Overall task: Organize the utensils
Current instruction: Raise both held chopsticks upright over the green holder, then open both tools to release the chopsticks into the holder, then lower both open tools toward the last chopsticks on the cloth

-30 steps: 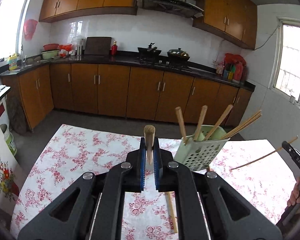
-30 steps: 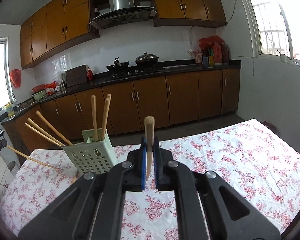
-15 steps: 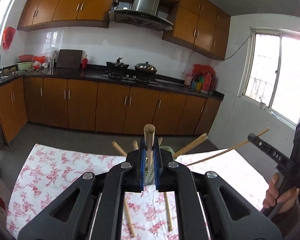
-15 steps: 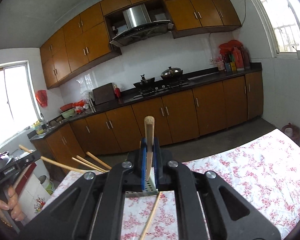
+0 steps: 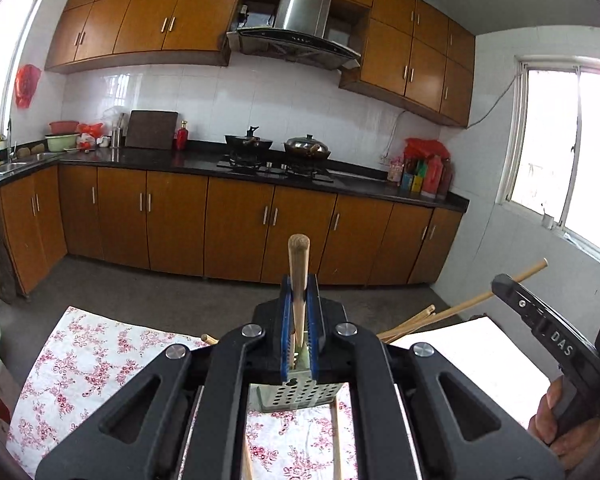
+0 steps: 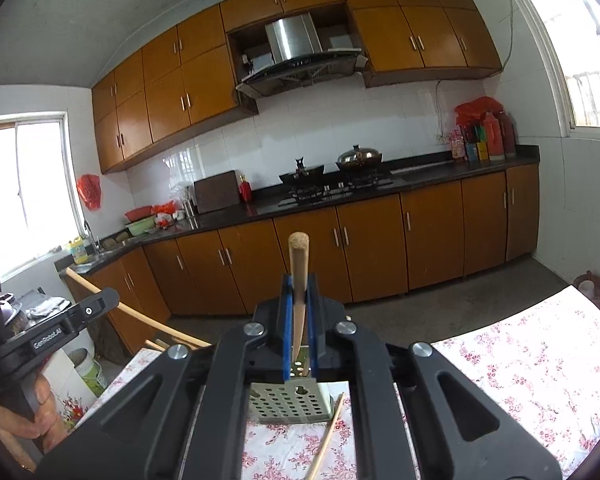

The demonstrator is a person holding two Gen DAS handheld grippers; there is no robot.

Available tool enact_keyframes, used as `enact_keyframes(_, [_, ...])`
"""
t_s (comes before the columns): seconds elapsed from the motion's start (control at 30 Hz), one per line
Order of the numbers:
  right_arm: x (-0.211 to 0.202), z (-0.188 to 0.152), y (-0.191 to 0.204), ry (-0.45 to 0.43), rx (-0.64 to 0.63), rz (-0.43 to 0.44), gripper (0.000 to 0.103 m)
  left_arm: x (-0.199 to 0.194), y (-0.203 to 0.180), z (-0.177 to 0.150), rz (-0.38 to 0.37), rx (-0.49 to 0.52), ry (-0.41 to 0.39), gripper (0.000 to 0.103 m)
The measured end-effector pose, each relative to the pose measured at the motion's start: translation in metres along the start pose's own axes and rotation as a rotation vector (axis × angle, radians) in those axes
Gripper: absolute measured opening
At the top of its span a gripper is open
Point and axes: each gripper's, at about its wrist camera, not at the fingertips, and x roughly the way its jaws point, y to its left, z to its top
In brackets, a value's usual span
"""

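Standing on the flowered tablecloth [image 5: 80, 356], the pale perforated utensil holder [image 5: 296, 396] was seen just beyond both sets of fingers, with several chopsticks [image 5: 408, 326] already leaning out of it to the right. Loose chopsticks [image 6: 327, 436] were left lying on the cloth near it. A further chopstick [image 5: 298, 280] was held upright in the left gripper [image 5: 300, 320], its jaws clamped together on the shaft. Another chopstick [image 6: 298, 292] was pinched the same way in the right gripper [image 6: 299, 320], jaws closed hard on it. Each gripper was visible at the edge of the other's view, well apart from the holder.

To do the step well, it was judged that each stick should be carried over the holder's open top, tipped so its lower end pointed inside, and released only once that end was inside the rim. Crossing the two sticks was to be avoided, so one should be dropped at a time.
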Motion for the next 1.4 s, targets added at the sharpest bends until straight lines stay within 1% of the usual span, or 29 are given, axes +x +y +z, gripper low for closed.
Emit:
enact_keyframes(0.23, [0.038, -0.012, 0.01, 0.077, -0.009, -0.014, 0.007, 0.026, 0.002, -0.01, 0.013, 0.009, 0.07, 0.007])
enact_keyframes(0.33, [0.047, -0.016, 0.011, 0.095, -0.01, -0.018, 0.008, 0.034, 0.004, -0.014, 0.015, 0.0, 0.096, 0.007])
enact_keyframes(0.4, [0.047, -0.019, 0.009, 0.091, -0.005, -0.026, 0.011, 0.035, 0.007, -0.015, 0.011, -0.01, 0.104, 0.007])
enact_keyframes(0.43, [0.045, -0.02, 0.007, 0.087, -0.004, -0.034, 0.013, 0.034, 0.008, -0.015, 0.008, -0.015, 0.104, 0.007])
enact_keyframes(0.5, [0.041, -0.023, 0.002, 0.078, 0.009, -0.048, 0.021, 0.031, 0.011, -0.013, 0.009, -0.023, 0.096, 0.007])
enact_keyframes(0.73, [0.013, -0.037, -0.023, 0.038, 0.052, -0.134, 0.024, 0.007, 0.026, -0.001, 0.011, -0.067, 0.04, 0.008])
enact_keyframes(0.8, [0.006, -0.046, -0.033, 0.049, 0.069, -0.153, 0.025, -0.005, 0.034, 0.001, 0.02, -0.079, 0.017, 0.008])
enact_keyframes(0.87, [0.003, -0.062, -0.044, 0.083, 0.09, -0.169, 0.025, -0.012, 0.041, 0.002, 0.036, -0.091, 0.004, 0.008])
enact_keyframes(0.93, [0.007, -0.082, -0.053, 0.142, 0.106, -0.18, 0.025, -0.018, 0.051, -0.002, 0.053, -0.103, 0.0, 0.008])
enact_keyframes(1.07, [0.025, -0.132, -0.056, 0.286, 0.116, -0.183, 0.026, -0.022, 0.072, -0.027, 0.122, -0.098, 0.032, 0.008])
enact_keyframes(1.17, [0.044, -0.17, -0.047, 0.397, 0.118, -0.154, 0.026, -0.008, 0.086, -0.058, 0.183, -0.077, 0.116, 0.008])
enact_keyframes(1.27, [0.062, -0.201, -0.031, 0.489, 0.108, -0.119, 0.026, 0.008, 0.097, -0.089, 0.236, -0.062, 0.201, 0.008])
enact_keyframes(1.3, [0.068, -0.209, -0.026, 0.514, 0.103, -0.11, 0.026, 0.016, 0.101, -0.102, 0.249, -0.058, 0.241, 0.008])
enact_keyframes(1.4, [0.085, -0.228, -0.01, 0.572, 0.066, -0.1, 0.026, 0.027, 0.112, -0.128, 0.26, -0.074, 0.317, 0.008])
